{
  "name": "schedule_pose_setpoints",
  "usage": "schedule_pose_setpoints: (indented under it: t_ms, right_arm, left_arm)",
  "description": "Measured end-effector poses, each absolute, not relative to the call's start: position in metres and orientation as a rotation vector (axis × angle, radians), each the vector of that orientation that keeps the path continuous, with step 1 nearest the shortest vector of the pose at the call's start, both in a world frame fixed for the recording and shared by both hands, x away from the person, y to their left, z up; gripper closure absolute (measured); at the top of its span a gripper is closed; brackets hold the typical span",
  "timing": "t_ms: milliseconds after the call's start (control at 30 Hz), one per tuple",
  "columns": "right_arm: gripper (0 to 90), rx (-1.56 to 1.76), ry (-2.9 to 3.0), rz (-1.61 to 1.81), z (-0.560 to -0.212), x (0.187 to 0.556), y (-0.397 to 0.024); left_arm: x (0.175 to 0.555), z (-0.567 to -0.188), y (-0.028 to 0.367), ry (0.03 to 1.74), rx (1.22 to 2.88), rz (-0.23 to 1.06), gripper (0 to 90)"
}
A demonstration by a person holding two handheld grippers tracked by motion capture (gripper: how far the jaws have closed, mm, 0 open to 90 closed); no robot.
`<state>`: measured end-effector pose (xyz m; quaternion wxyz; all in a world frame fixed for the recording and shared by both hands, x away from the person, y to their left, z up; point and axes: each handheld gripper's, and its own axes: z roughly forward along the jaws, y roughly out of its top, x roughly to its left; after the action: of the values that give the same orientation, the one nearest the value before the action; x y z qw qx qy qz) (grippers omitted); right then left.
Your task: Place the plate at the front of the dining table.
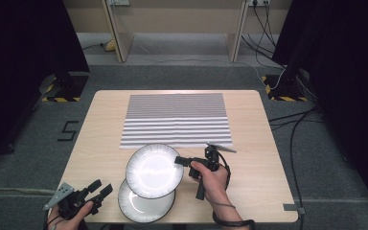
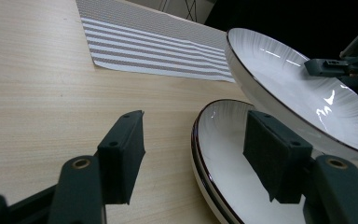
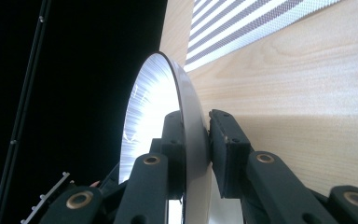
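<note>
Grey carpet all round, cables trailing off to the right, and in the middle a pale wooden table (image 1: 249, 129) with a striped placemat (image 1: 176, 120) laid across its far half.

Right hand (image 1: 214, 179) comes in from the bottom edge, forearm angled up and a bit left, wrist band on, with the right gripper (image 1: 181, 161) pointing left, roughly level. Its jaws are clamped on the rim of the upper plate (image 1: 154, 170); the right gripper view makes that plain, one pad on each face of the rim (image 3: 193, 140). That plate sits lifted and tilted, overlapping the lower plate (image 1: 143, 205), which lies flat at the near edge of the table.

Left hand (image 1: 66, 216) is down at the bottom left corner, off the table edge, partly cut off by the frame. Left gripper (image 1: 100, 188) points right toward the plates, jaws spread with nothing between the pads. In the left gripper view the lower plate (image 2: 223, 154) shows just past them, the raised one (image 2: 303, 93) above it.

Readable stuff: black tape on the floor left of the table shaped like a "5" or "S" (image 1: 67, 130), can't say which. No labels on the plates that I can make out.
</note>
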<state>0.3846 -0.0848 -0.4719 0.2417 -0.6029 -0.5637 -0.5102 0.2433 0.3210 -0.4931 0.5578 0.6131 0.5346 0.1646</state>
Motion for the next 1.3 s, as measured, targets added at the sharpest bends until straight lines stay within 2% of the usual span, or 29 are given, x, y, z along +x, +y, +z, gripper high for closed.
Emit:
schedule_pose_setpoints:
  t_ms: [1300]
  right_arm:
    - [76.4,-1.678,-1.500,-1.472,-0.447,0.402,-0.099]
  left_arm:
    - [0.243,-0.495,0.320,1.260,1.454,0.376,37.5]
